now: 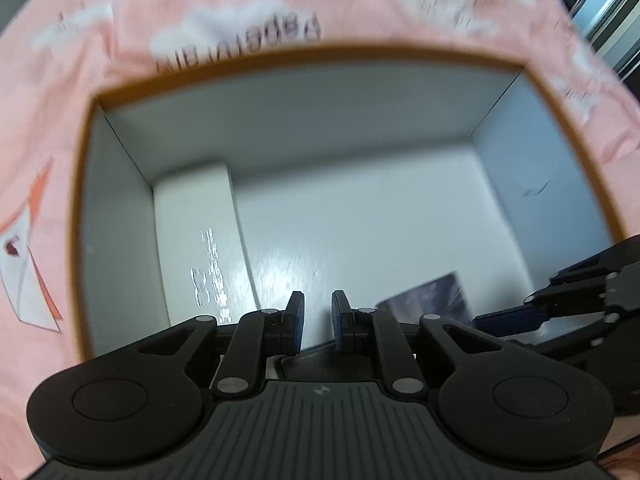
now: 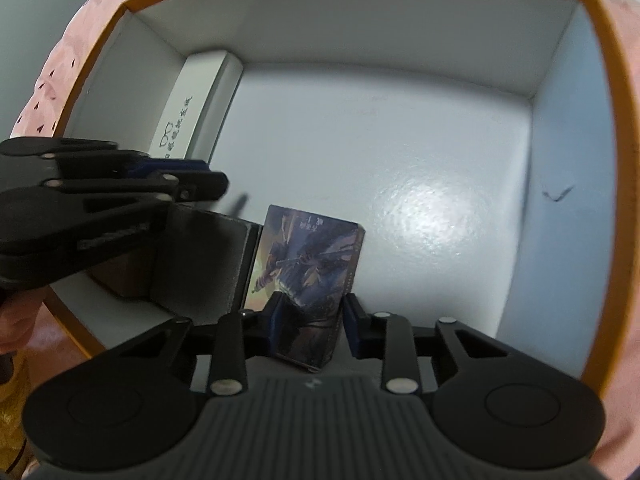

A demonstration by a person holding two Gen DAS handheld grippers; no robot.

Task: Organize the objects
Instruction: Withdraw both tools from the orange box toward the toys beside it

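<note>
Two handheld grippers reach into an open white box with an orange rim.

The right gripper (image 2: 308,314) has its jaws on either side of a small illustrated card box (image 2: 308,276), though contact is unclear. The left gripper (image 1: 317,320) has its jaws narrowly parted, gripping nothing. Left of the card box lies a dark grey case (image 2: 200,260). A long white carton (image 2: 188,116) lies along the left wall of the white box (image 2: 560,160), which sits on pink patterned cloth (image 1: 60,140).
</note>
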